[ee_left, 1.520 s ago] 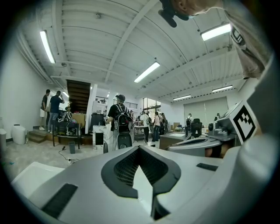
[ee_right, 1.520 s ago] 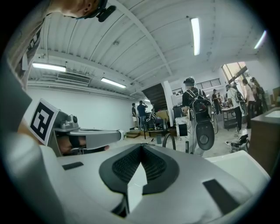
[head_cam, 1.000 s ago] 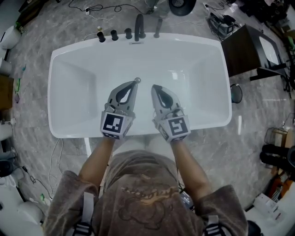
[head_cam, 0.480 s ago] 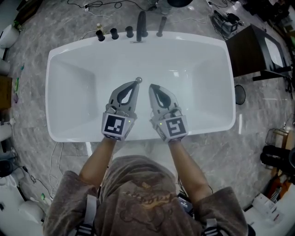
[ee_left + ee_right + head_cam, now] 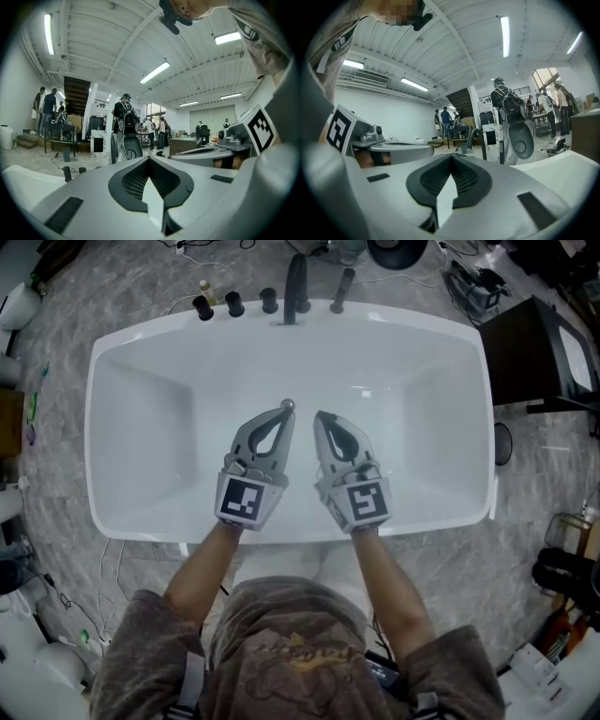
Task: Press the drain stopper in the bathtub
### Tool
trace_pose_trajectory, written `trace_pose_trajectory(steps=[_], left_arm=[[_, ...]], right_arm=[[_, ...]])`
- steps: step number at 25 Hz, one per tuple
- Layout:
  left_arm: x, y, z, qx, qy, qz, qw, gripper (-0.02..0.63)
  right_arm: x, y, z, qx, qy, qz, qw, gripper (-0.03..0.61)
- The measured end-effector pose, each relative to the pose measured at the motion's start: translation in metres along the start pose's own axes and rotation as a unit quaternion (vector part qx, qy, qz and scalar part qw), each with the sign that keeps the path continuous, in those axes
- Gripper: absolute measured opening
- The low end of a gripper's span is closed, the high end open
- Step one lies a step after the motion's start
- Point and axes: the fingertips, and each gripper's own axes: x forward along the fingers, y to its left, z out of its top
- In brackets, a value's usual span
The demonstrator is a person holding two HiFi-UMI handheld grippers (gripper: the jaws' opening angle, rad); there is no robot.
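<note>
The white bathtub [image 5: 141, 390] fills the head view. A small round metal drain stopper [image 5: 288, 404] sits on the tub floor near the middle. My left gripper [image 5: 284, 414] is shut, with its tips just at the near side of the stopper; whether they touch it I cannot tell. The right gripper [image 5: 323, 417] is shut and empty, a little right of the stopper, over the tub floor. Each gripper view looks level across a room, and the left gripper [image 5: 149, 158] and right gripper [image 5: 451, 156] show closed jaws with nothing between them. The stopper is out of sight in both.
A dark spout [image 5: 298, 284] and several dark knobs [image 5: 234, 304] stand on the tub's far rim. A black cabinet [image 5: 539, 352] is at the right. Cables and gear lie on the grey floor. People stand far off in the gripper views.
The view has shifted so the tub looks larger and lower. Both grippers stay shut, with the left tips still at the stopper.
</note>
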Motion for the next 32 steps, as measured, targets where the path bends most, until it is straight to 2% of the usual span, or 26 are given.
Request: trace_pose_trajectory(steps=[18,32], left_arm=[[0.059,0.046,-0.109,-0.005,0.003,0.007,1.0,0.003],[0.102,0.05,-0.199,0.0,-0.001,0.001,1.0,0.003]], right_arm=[[0.074,-0.039,-0.116,0.011,0.017,0.012,1.0,-0.003],[0.104,-0.076,-0.196,0.03,0.0,0.011,0.999,-0.003]])
